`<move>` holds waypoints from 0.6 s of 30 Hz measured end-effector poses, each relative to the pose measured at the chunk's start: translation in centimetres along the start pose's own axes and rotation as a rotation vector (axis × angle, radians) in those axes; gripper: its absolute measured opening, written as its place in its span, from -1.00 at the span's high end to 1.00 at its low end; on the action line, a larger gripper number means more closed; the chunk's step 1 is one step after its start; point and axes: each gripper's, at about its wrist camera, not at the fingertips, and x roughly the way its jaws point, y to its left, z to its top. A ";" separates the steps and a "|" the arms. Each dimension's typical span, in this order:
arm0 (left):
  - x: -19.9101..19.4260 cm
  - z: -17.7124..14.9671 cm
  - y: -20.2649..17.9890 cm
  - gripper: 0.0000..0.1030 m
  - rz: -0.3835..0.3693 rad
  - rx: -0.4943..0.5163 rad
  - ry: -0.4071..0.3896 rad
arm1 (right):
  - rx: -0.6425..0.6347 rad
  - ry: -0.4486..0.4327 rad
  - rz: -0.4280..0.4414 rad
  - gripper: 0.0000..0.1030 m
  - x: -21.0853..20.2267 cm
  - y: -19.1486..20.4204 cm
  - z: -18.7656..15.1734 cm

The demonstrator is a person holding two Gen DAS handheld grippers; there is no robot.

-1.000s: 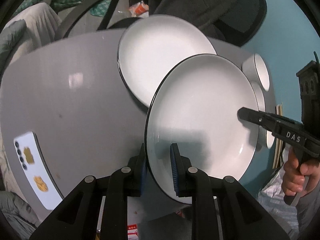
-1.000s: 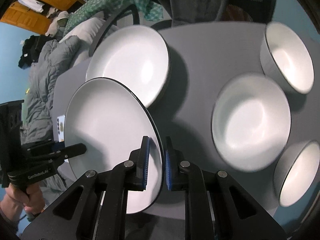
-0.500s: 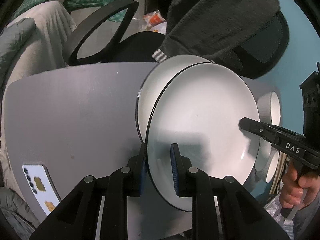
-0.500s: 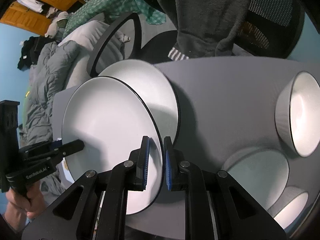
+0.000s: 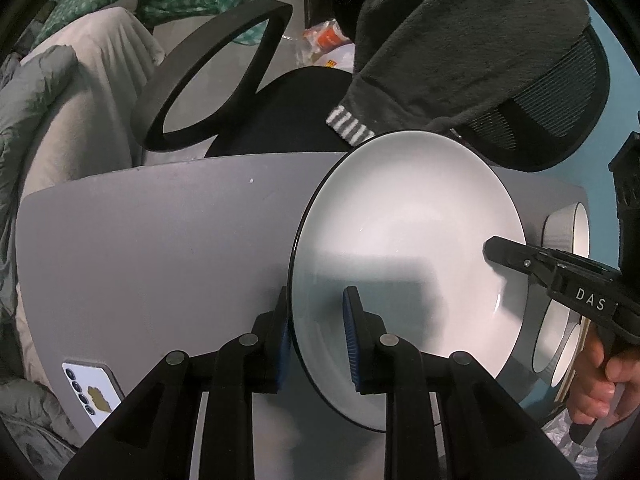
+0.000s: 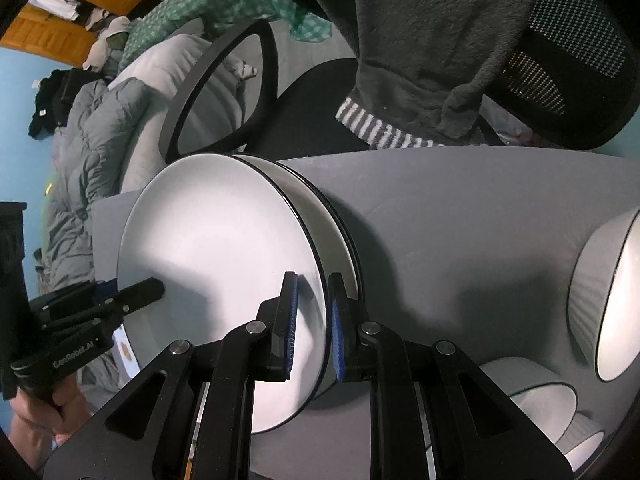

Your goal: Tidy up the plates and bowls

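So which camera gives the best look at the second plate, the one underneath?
The right wrist view. There the lower plate's dark rim and white wall peek out beside the held plate, lying on the table. In the left wrist view the held plate hides it entirely.

You are working in dim, cool indoor light. It is falling from above onto the white plate (image 5: 408,240), washing its centre out to a soft glow. Gripper shadows are lying across the plate's lower half and on the grey table (image 6: 460,240) right of it. Fisheye bending is curving everything around the plate, with black vignetting at the corners.
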 end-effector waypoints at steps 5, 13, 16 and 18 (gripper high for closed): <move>0.7 0.0 -0.1 0.54 0.011 0.012 0.015 | -0.002 -0.003 -0.008 0.68 0.0 -0.1 0.3; 0.6 0.3 -1.0 0.46 0.063 0.050 0.006 | -0.053 0.033 -0.063 0.60 0.1 1.0 0.7; 0.6 0.0 -1.0 0.45 0.073 0.054 -0.001 | -0.067 0.041 -0.088 0.51 0.2 1.5 0.6; 0.6 0.0 -1.1 0.43 0.075 0.056 -0.005 | -0.074 0.045 -0.103 0.40 0.2 1.8 0.6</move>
